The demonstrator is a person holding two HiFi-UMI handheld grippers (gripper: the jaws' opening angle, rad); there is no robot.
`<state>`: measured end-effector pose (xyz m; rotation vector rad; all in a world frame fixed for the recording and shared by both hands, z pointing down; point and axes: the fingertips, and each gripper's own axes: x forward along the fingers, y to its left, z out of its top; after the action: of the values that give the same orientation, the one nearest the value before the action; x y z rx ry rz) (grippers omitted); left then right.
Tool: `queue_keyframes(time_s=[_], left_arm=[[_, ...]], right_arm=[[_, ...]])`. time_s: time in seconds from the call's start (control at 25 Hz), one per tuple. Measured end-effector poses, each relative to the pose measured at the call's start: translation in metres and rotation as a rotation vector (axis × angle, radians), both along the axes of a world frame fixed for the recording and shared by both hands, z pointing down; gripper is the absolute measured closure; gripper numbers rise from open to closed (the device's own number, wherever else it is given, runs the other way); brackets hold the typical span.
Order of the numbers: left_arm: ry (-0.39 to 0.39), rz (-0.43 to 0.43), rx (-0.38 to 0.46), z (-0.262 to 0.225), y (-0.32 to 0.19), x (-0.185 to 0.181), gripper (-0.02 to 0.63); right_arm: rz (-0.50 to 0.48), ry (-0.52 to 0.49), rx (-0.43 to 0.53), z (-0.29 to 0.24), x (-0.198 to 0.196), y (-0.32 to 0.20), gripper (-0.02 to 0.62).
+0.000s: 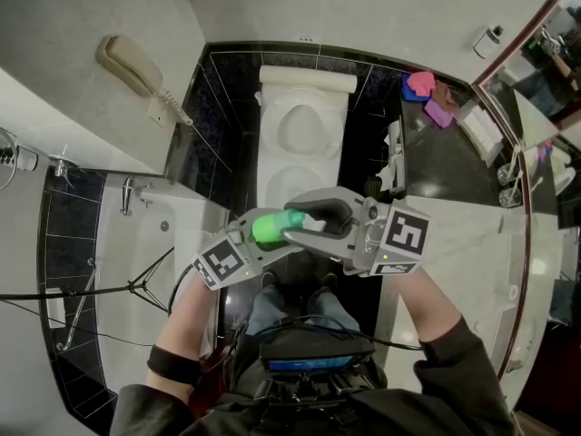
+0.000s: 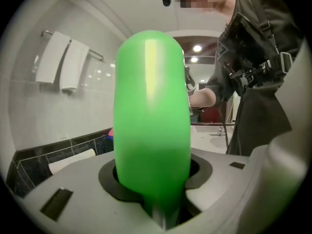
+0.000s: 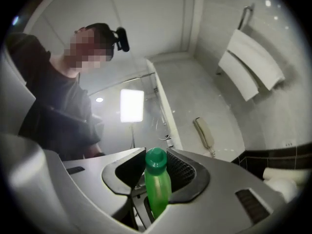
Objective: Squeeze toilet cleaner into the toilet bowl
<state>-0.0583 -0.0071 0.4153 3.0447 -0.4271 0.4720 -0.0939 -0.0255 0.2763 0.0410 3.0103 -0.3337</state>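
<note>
Lower centre of head view: left gripper is clamping the green toilet cleaner bottle around its body; in the left gripper view the bottle is filling the gap between the jaws. From the right, the right gripper is closing on the same bottle at its cap end, pads looking pressed to both sides. The bottle is hanging in the air between the two grippers, short of the toilet.

Upper centre, well apart: the toilet bowl is standing open.

Judgement: the cap is being dealt with. Left should be holding firm without squeezing, right turning only the cap. Nozzle should be facing away, bottle carried over the bowl before any squeeze.
</note>
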Motion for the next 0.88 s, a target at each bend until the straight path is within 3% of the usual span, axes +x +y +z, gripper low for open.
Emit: queue_keyframes(time_s=[0.2,0.4,0.6,0.76,0.88], left_arm=[[-0.036,0.089,-0.016,0.006,0.011,0.001,0.42],[-0.08,0.141,-0.03,0.019,0.02,0.002,0.42],[-0.109,0.139,-0.026,0.03,0.024,0.001,0.42],[-0.116,0.134,-0.023,0.032,0.024,0.001,0.42],[-0.118,0.126,-0.012,0.032,0.023,0.0,0.42]], right_arm=[[-0.166,0.188,0.267,0.005,0.001,0.022,0.443],[-0.259,0.419,0.613,0.026,0.007,0.037,0.446],[-0.298,0.63,0.948,0.046,0.011,0.043,0.449],[-0.288,0.681,1.048,0.051,0.013,0.043,0.448],[-0.25,0.674,1.065,0.05,0.012,0.043,0.443]])
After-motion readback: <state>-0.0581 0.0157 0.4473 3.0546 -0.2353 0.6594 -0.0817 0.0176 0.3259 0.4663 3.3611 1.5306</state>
